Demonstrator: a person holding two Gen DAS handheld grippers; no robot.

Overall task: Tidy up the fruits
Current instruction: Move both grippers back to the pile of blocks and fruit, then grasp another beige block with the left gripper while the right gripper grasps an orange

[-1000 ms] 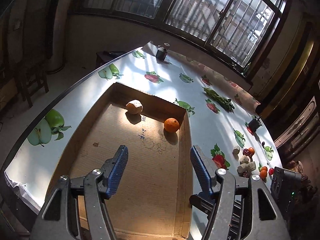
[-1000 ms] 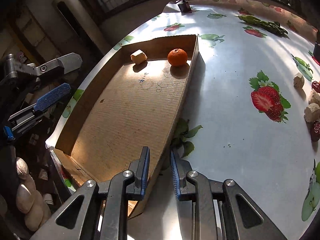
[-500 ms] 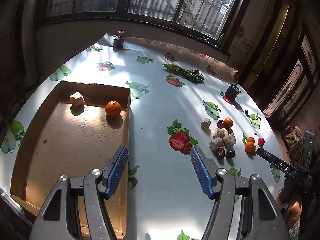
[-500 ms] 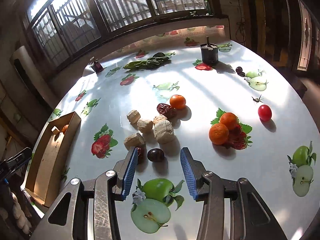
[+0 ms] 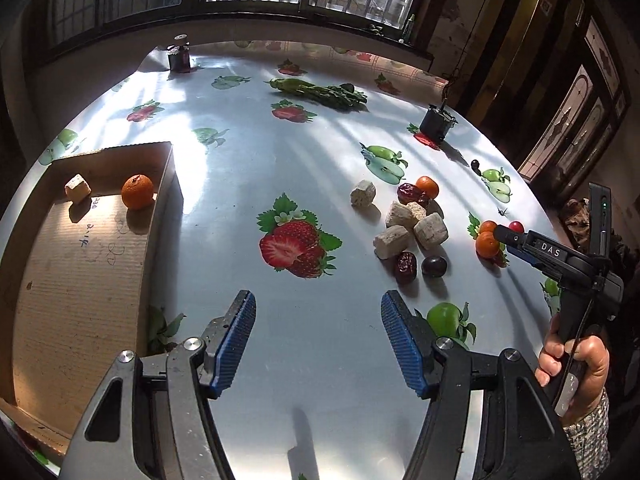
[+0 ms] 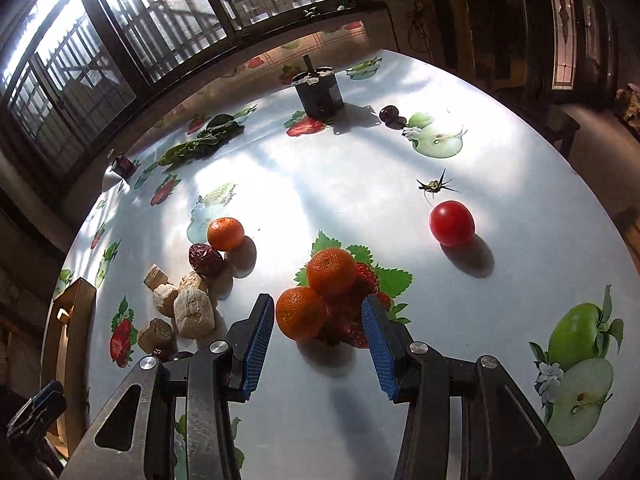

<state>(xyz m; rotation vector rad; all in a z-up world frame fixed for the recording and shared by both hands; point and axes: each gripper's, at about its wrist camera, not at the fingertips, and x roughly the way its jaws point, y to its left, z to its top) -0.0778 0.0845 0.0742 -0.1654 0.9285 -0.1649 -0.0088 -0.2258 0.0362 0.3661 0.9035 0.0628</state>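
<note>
A cardboard tray (image 5: 84, 276) at the table's left holds a tangerine (image 5: 137, 191) and a beige chunk (image 5: 77, 187). My left gripper (image 5: 316, 340) is open and empty above bare table. My right gripper (image 6: 320, 330) is open, its jaws on either side of the nearer of two touching tangerines (image 6: 300, 312), with the second tangerine (image 6: 332, 271) just beyond. It also shows in the left wrist view (image 5: 500, 236) by these tangerines (image 5: 487, 244). Loose on the table lie a third tangerine (image 6: 225, 233), a cherry tomato (image 6: 452, 223), red dates (image 6: 206, 259), a dark plum (image 5: 434, 266) and several beige chunks (image 6: 192, 312).
The round table (image 5: 312, 152) has a glossy fruit-print cover. A bunch of greens (image 5: 320, 92) lies far back. A dark can (image 6: 318, 92) and a small dark jar (image 5: 179, 56) stand near the far edge. A dark fruit (image 6: 389, 114) lies beside the can.
My left gripper has swung right from over the tray to the table's middle. My right gripper has moved right from the plum and beige chunks to the pair of tangerines, still open.
</note>
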